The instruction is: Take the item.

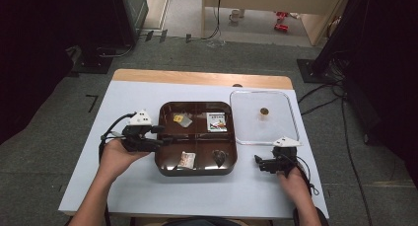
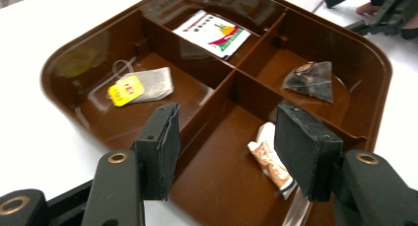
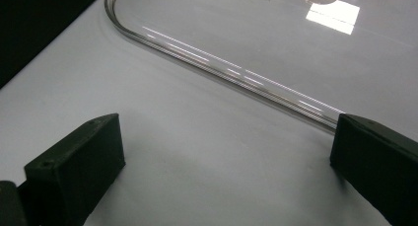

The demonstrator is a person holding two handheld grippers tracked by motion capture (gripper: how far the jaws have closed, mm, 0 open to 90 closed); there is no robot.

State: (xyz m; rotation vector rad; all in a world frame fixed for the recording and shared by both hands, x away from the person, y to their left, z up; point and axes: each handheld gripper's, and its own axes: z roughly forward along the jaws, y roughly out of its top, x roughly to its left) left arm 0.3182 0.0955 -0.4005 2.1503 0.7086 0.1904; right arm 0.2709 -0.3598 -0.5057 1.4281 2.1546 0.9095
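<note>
Left claw (image 2: 226, 152) is wide open and empty, at the left edge of the brown tray (image 1: 165, 164), jaws over its near-left compartment beside a crumpled sachet (image 2: 268, 162). Tray sits mid-desk (image 1: 128, 186): tea bag (image 2: 140, 86) far-left, printed packet (image 2: 215, 33) far-right, dark pyramid bag (image 2: 310, 79) near-right. Right claw (image 3: 226, 171) is also wide open and empty, low over the desk right of the tray, next to the clear lid (image 3: 222, 73).

I see bright overhead light on the white table (image 1: 148, 186); glare streaks the clear lid (image 3: 236, 70), dim surroundings, slightly soft frames.
</note>
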